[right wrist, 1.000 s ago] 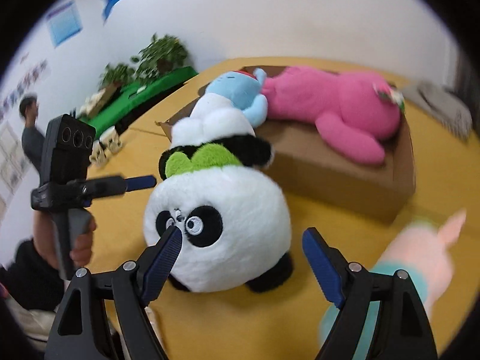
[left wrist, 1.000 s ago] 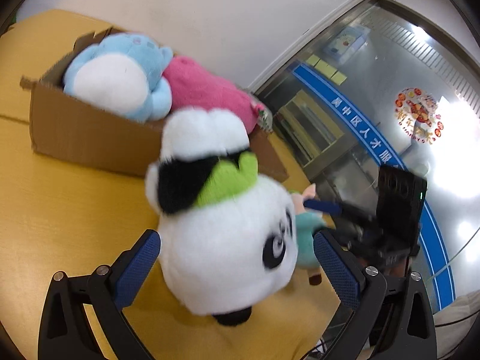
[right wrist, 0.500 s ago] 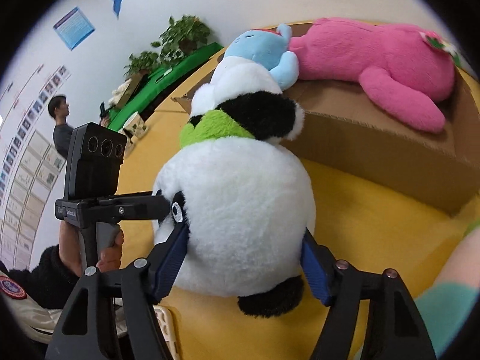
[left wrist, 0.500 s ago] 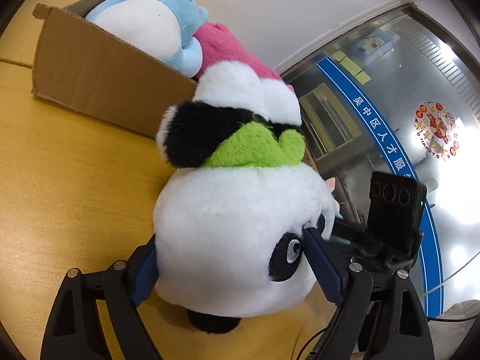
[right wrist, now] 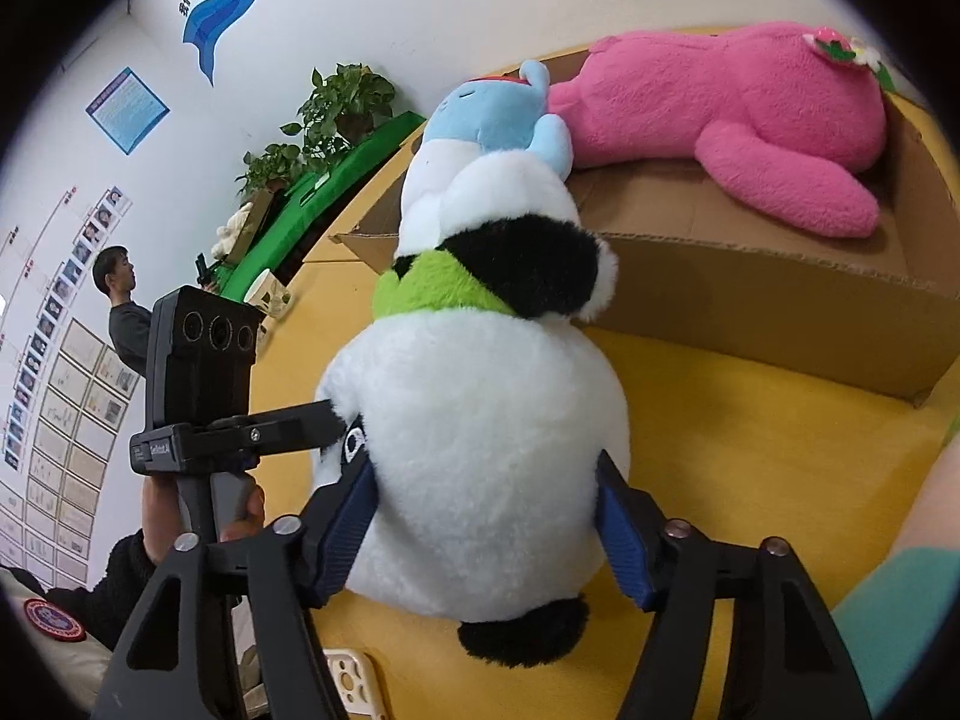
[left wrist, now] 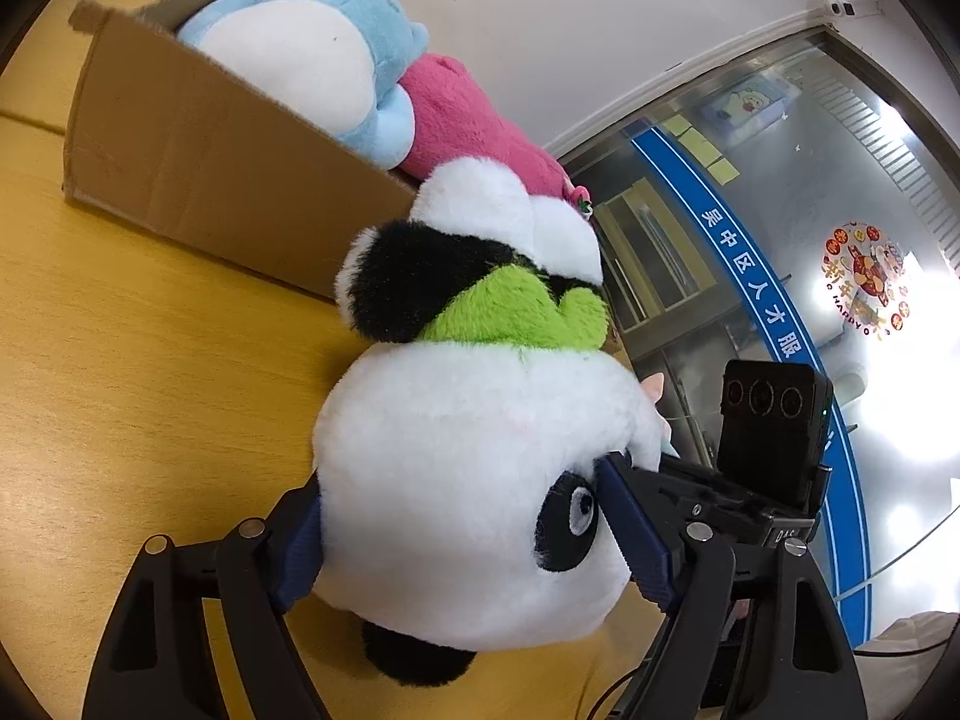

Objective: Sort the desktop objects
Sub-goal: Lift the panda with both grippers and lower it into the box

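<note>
**Both grippers closing on the head of a plush panda beside a toy-filled carton**

Left wrist view. The left gripper (left wrist: 462,534) has just been closing, and its two blue pads now press into either side of the plush panda (left wrist: 474,480): one pad is sunk into the white fur at the back of the head, the other lies against the face just beside the black eye patch. The panda lies on the yellow table (left wrist: 120,360) with its head toward the camera, a green scarf (left wrist: 516,318) at its neck and a black ear at the bottom. The far end of the panda's body reaches the near wall of the cardboard box (left wrist: 198,162); whether the two touch cannot be told. In the box lie a blue-and-white plush toy (left wrist: 312,54) and, just behind it, a pink plush toy (left wrist: 462,120). At right, the right gripper's camera block (left wrist: 774,426) faces this view, with its finger against the panda's face.

Right wrist view. The right gripper (right wrist: 486,522) has likewise just been closing; its pads bear on the panda's head from both flanks, denting the fur, so the toy is gripped from two directions at once. The left gripper's finger (right wrist: 288,429) meets the head near the eye, and the hand (right wrist: 180,510) holding that tool shows below it, in a dark sleeve. A teal-and-pink plush (right wrist: 906,576) fills the right edge. A pale phone case (right wrist: 354,681) lies on the table below the panda. A standing person (right wrist: 123,306) and potted plants (right wrist: 342,102) occupy the background at left.
</note>
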The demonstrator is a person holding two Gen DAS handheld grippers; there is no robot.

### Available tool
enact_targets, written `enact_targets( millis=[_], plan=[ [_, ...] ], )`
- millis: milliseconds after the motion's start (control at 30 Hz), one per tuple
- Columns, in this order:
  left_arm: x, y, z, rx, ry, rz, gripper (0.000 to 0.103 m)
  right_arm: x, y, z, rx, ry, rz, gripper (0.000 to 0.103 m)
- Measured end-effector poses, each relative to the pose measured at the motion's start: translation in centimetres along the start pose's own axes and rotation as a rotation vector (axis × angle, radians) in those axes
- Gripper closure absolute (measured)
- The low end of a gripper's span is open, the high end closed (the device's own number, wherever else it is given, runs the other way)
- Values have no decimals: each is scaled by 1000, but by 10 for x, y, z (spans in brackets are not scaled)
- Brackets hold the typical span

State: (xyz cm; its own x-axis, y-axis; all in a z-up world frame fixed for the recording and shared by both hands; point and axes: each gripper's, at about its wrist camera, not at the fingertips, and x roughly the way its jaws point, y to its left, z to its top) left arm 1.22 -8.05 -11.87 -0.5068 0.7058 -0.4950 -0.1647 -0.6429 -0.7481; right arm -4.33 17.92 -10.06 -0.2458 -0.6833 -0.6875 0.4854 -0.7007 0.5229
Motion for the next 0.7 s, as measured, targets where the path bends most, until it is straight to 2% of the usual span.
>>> enact_targets(
  millis=[167,333,433,533,633,700],
  plan=[
    [-8,-23,11,60,-10,14,25,-13,7,-14,20,-48,23,49],
    [-29,-75,42,190,-66,-22,26,-51,24,0,-22,-181,23,50],
    [-41,-116,74,295,-112,-37,26,-80,39,23,-89,-283,15,50],
    [-48,-154,114,403,-147,-16,26,-103,43,64,-163,-365,12,50],
    [-37,-172,159,465,-154,20,26,-108,33,105,-191,-398,21,50],
    [-16,-170,181,459,-132,42,26,-101,22,129,-195,-400,22,50]
  ],
)
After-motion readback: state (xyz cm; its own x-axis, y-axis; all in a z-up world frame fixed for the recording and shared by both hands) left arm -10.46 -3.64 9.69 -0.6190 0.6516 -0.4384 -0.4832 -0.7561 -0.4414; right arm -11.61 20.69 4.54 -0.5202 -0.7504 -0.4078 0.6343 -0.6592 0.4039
